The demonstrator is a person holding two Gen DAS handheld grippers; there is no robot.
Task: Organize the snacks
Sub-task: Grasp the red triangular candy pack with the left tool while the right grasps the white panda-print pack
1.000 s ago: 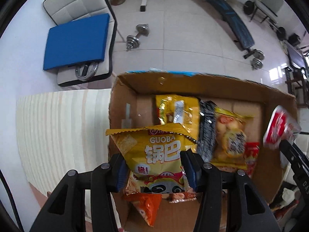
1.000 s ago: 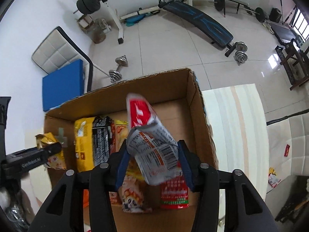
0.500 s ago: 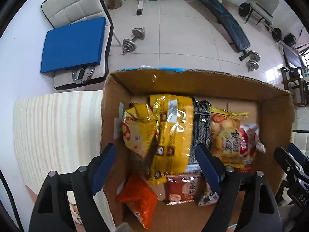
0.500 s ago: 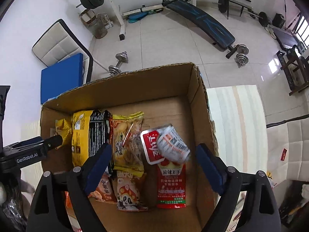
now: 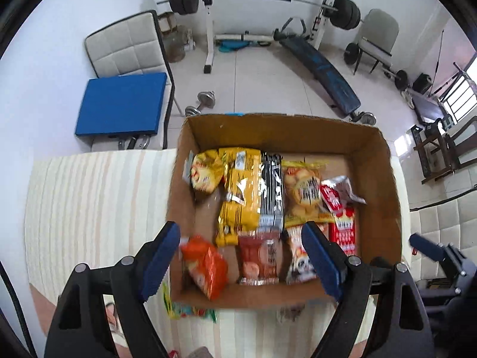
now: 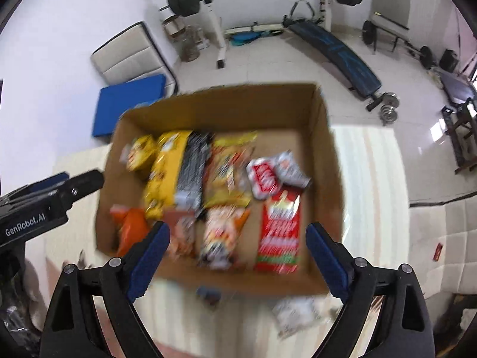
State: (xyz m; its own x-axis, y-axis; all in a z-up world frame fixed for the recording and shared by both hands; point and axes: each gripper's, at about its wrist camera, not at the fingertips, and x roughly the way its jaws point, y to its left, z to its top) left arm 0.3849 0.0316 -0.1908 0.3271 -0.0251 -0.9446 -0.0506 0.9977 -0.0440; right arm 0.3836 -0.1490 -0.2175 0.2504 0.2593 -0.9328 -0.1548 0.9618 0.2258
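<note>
An open cardboard box point(image 5: 280, 131) on the striped table holds several snack packs. A small yellow bag point(image 5: 205, 173) lies at its back left and a red-and-white packet point(image 5: 337, 194) at its right, blurred in the right wrist view point(image 6: 268, 176). An orange bag point(image 5: 205, 265) leans in the near left corner. My left gripper point(image 5: 240, 232) hangs open above the box's near side with nothing between its fingers. My right gripper point(image 6: 238, 232) is over the near edge, its jaws still opening and empty. Each gripper shows at the edge of the other's view.
Loose packets lie on the striped cloth point(image 5: 89, 208) in front of the box: a yellow-green one point(image 5: 184, 307) and a white one point(image 6: 295, 313). Beyond the table are a chair with a blue cushion point(image 5: 122, 104), a dumbbell point(image 5: 202, 103) and a weight bench point(image 5: 322, 71).
Both grippers opened and let go: the yellow bag dropped into the box's back left, the red-and-white packet onto the right side. Both hands then pulled back and up from the box.
</note>
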